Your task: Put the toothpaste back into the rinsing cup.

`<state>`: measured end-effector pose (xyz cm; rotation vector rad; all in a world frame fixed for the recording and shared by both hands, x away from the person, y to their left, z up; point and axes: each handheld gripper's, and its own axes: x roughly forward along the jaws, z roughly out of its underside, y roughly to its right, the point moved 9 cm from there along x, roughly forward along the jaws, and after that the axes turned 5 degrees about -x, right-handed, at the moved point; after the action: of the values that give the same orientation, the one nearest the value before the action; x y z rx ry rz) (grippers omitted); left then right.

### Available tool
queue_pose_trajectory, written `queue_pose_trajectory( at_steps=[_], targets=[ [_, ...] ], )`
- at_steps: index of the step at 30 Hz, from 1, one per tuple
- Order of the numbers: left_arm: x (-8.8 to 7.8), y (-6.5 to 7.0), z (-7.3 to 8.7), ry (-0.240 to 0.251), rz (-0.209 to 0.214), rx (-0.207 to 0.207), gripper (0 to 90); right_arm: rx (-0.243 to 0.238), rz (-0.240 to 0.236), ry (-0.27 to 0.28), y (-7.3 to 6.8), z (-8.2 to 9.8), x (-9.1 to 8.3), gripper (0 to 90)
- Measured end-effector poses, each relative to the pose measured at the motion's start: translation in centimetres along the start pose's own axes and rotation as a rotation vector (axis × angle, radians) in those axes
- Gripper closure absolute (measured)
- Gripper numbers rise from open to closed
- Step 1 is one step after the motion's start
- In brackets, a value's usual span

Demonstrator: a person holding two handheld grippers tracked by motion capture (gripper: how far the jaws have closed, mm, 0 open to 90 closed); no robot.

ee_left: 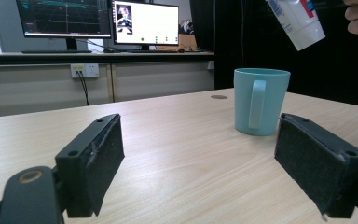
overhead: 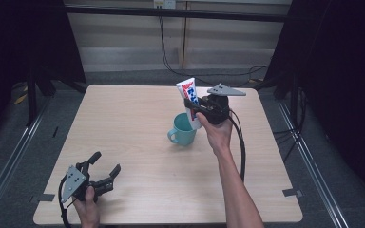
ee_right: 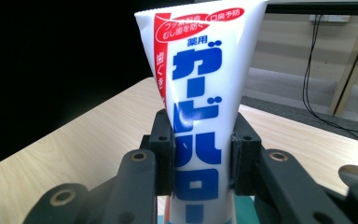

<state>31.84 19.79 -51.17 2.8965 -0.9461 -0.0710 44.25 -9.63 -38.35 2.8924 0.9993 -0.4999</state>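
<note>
1. High view: my right gripper (overhead: 193, 107) clamps the toothpaste tube (overhead: 189, 97), cap end down over the teal mug (overhead: 183, 130).
2. My left gripper (overhead: 105, 166) rests spread wide at the table's (overhead: 138, 185) near-left corner.

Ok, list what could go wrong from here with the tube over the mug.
1. The toothpaste tube hangs tilted above the teal mug; its cap end could catch the rim and tip the mug.
2. The right hand-held gripper pinches the soft tube mid-body, so it may slip or squeeze.
3. The left hand-held gripper sits open and away, so nothing steadies the mug.
</note>
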Motion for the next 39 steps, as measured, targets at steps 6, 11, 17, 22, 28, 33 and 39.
queue_pose_trajectory(
  at_steps=[6,11,17,22,28,33,39],
  targets=[
    [0.0,0.0,0.0,0.002,0.001,-0.005,15.5,-0.011,0.001,0.000,-0.1,-0.3,0.7,67.8],
    [0.0,0.0,0.0,0.003,0.001,-0.006,15.5,-0.009,0.004,-0.007,0.1,-0.3,1.5,67.7],
    [0.0,-0.2,0.0,0.002,-0.010,0.009,15.5,-0.008,0.000,-0.008,0.3,0.0,2.3,67.7],
    [0.0,-0.2,0.0,0.002,-0.010,0.009,15.5,-0.003,0.014,-0.029,0.7,0.5,2.8,67.5],
    [0.0,-0.2,0.0,0.002,-0.010,0.009,15.5,-0.012,0.015,-0.042,0.6,0.8,3.1,67.2],
    [0.0,-0.1,0.0,0.003,-0.009,0.004,15.5,-0.017,0.013,-0.057,0.6,1.3,3.5,67.0],
    [0.0,-0.1,-0.1,0.006,-0.011,0.006,15.6,-0.007,0.013,-0.073,1.3,1.9,4.3,66.7]
  ],
)
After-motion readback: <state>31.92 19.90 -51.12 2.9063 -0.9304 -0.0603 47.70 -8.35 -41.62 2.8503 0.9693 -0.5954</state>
